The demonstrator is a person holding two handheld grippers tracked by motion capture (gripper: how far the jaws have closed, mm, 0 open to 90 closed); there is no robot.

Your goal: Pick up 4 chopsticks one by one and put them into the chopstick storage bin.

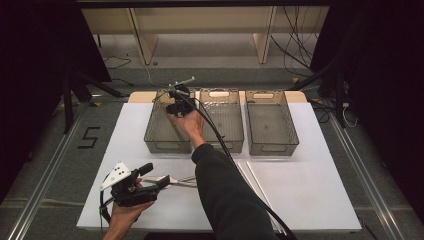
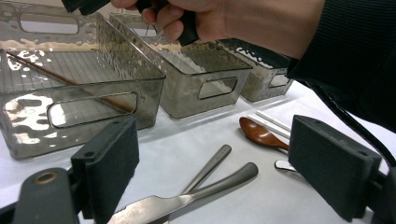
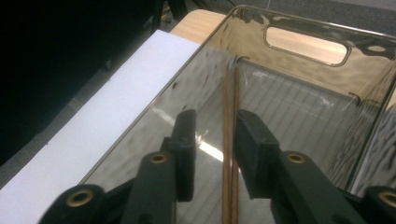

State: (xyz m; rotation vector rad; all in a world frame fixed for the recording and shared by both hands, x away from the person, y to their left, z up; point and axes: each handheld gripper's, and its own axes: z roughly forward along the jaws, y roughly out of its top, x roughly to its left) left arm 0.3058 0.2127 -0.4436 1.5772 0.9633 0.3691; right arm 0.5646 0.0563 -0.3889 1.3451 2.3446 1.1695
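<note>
On floor, left, digit "5" (image 1: 90,137)

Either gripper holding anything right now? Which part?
Nothing held. Right gripper is open inside the left bin, chopsticks lying loose between its jaws. Left gripper is open above the knife.

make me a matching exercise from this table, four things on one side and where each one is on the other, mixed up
Things:
1. chopsticks
2. knife
3. brown spoon
4. right tongs

Places:
A. on the white board, right of the knife handle
B. over the left bin, jaws apart
C. on the floor of the left bin
D. on the white board between the left tongs' open jaws

Pairs: 1-C, 2-D, 3-A, 4-B
</note>
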